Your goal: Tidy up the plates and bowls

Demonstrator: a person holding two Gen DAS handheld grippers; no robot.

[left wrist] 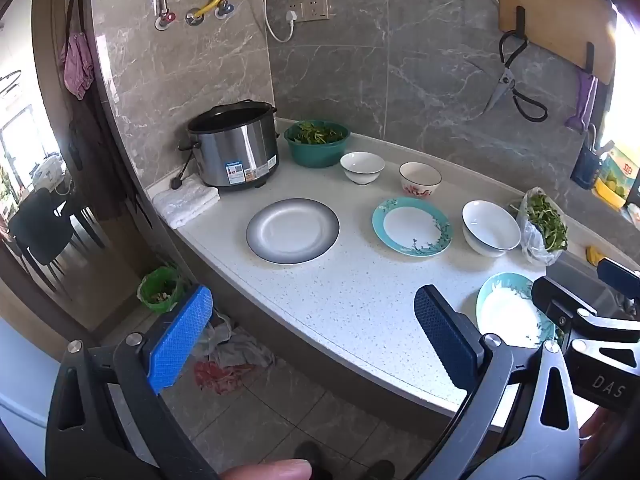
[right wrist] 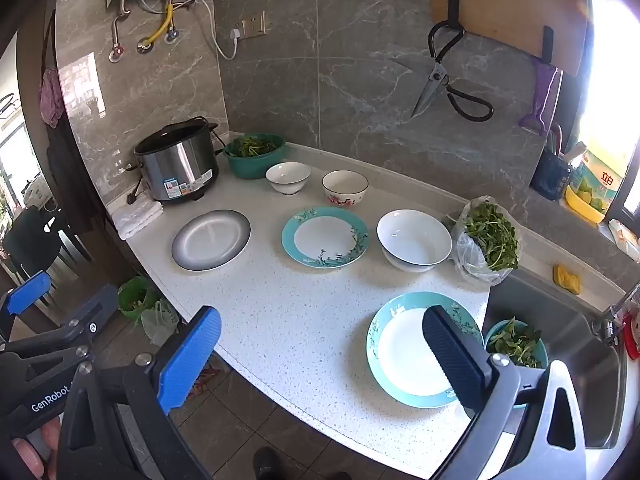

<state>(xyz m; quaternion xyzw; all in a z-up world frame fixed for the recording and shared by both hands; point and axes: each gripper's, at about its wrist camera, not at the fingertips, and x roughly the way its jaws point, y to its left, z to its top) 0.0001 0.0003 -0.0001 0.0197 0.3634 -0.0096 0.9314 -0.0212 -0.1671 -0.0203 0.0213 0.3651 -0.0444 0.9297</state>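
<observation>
Left wrist view first: the left gripper [left wrist: 314, 340] hangs over the near edge of the white speckled surface [left wrist: 344, 300], jaws spread wide and holding nothing. Ahead lies the grey-rimmed plate [left wrist: 293, 230], flat and bare, with a teal-rimmed plate [left wrist: 412, 226] beside it and a large white bowl [left wrist: 491, 227] further right. Behind them stand a small white bowl [left wrist: 362, 167] and a flowered bowl [left wrist: 420, 179], well apart. Nothing is stacked yet, so the sorting looks barely begun.

Over to the right wrist view: the right gripper [right wrist: 322, 354] is likewise wide open and empty, its dark finger hanging above the near teal plate [right wrist: 404, 350], which sits close to the surface's front edge, just beside the sink [right wrist: 576, 360]. This plate looks the likely first pick. To do it well, I'd bring one finger under the rim and one over it, pinch the teal band rather than the slick white centre, and lift level. Its twin [right wrist: 325, 237] sits further back, a natural place to stack it. Glazed china will slip, so a firm, square bite matters.
</observation>
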